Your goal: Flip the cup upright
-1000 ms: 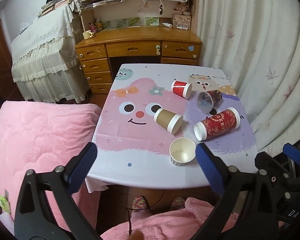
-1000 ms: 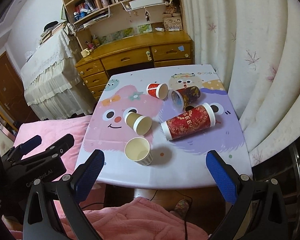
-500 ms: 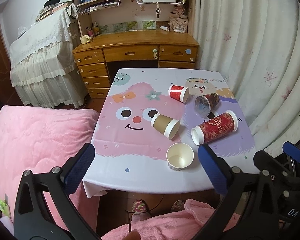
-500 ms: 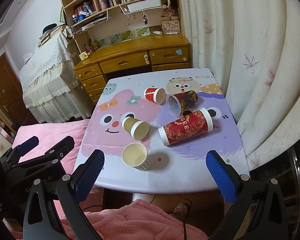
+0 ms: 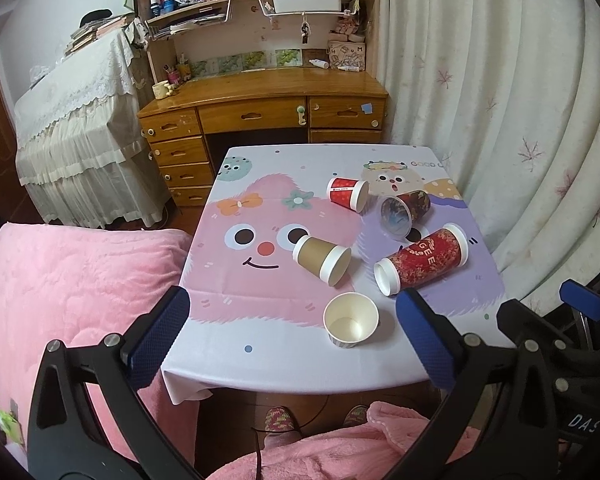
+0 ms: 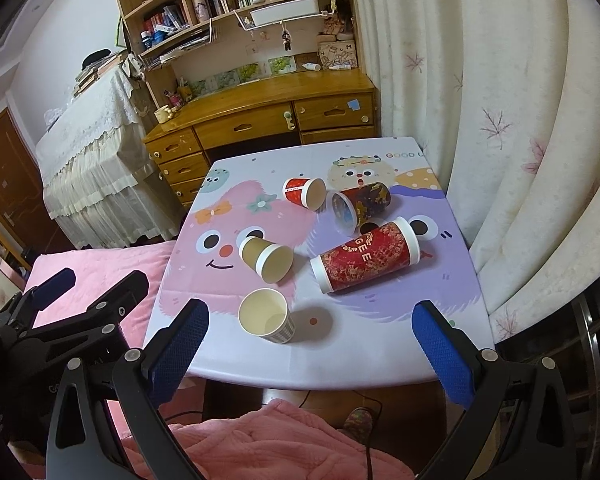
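Several cups are on a small table (image 5: 284, 368) with a cartoon cloth. A white paper cup (image 5: 351, 320) (image 6: 266, 316) stands upright near the front edge. A brown cup (image 5: 322, 258) (image 6: 266, 258), a tall red cup (image 5: 422, 262) (image 6: 366, 254), a small red cup (image 5: 347, 193) (image 6: 304, 195) and a dark patterned cup (image 5: 404, 208) (image 6: 360, 204) lie on their sides. My left gripper (image 5: 290, 334) and my right gripper (image 6: 310, 342) are both open and empty, held above and before the table's front edge.
A wooden desk (image 5: 260, 104) with drawers and shelves stands behind the table. A cream curtain (image 5: 500, 100) hangs on the right. A pink blanket (image 5: 68, 288) lies on the left. A lace-covered piece of furniture (image 5: 80, 120) stands at the back left.
Both grippers have drawn back and up from the table, so the table and cups look smaller and farther. The cups have not moved.
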A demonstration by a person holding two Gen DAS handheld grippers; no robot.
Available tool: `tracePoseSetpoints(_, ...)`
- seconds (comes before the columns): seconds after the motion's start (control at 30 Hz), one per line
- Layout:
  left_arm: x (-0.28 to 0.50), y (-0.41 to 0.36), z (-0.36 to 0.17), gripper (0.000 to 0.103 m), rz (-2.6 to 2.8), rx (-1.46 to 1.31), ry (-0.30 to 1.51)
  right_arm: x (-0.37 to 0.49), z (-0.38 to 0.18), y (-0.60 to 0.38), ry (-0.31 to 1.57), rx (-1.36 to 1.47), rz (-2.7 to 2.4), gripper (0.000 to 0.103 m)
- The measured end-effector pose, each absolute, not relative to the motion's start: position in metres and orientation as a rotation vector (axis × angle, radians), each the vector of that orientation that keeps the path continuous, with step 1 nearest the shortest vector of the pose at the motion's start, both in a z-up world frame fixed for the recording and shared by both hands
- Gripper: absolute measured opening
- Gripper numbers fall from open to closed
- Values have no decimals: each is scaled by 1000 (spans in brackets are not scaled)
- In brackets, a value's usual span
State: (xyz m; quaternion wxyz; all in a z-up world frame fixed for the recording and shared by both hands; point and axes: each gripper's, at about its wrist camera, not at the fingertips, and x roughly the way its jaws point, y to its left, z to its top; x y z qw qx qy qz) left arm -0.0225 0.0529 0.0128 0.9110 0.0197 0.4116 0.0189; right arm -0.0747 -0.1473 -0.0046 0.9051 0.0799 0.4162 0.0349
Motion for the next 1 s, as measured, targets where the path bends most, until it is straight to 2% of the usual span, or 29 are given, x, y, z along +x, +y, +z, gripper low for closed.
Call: tracePoseSetpoints(1.0,-21,44,10,102,34,35,857,-79,-6,-153,874,163,75,103)
